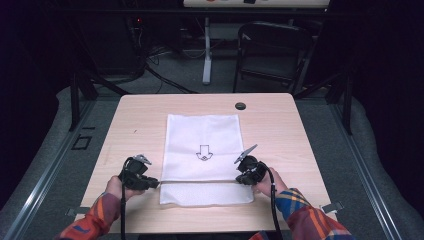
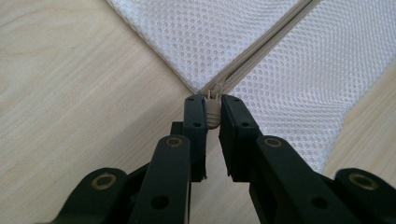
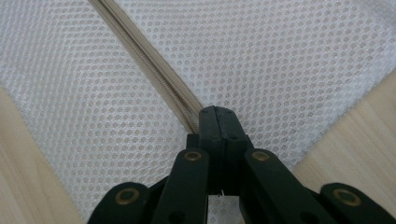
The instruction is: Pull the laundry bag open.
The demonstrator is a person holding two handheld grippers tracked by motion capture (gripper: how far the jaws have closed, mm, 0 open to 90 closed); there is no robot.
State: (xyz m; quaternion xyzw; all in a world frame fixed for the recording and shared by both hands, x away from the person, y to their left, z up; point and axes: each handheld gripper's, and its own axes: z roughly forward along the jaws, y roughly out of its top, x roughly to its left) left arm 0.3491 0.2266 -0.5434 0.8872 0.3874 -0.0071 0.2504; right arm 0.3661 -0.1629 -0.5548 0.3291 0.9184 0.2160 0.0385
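Gripping the beige zipper pull (image 2: 213, 113) between its two black jaws, the left gripper (image 1: 150, 183) is sitting at about 8 o'clock on the wooden table (image 1: 280, 125), at the left end of the zipper (image 2: 261, 51). The jaws are standing narrow, with only the small pull between them, so the pads are pressing on it from both sides. I judge that this hold is there to draw the slider along the seam, because the pull is the only part that can move the teeth.

Going to the middle, the white mesh bag (image 1: 202, 150) is lying flat at the table centre, its long side running toward 12 o'clock. The zipper is crossing it near the person's edge, and it is looking closed along the part that is visible. A flat bag is keeping the seam straight for both tools.

Going to the right, the right gripper (image 1: 243, 176) is resting at about 4 o'clock, at the other end of the same seam. In the right gripper view its jaws are fully together, pinching the mesh and zipper tape (image 3: 187, 109). I judge it is anchoring the bag so the cloth is not sliding while the other side is pulling.

As for writing, a small dark arrow mark (image 1: 203, 151) is printed on the bag, pointing toward 6 o'clock; no words are readable.
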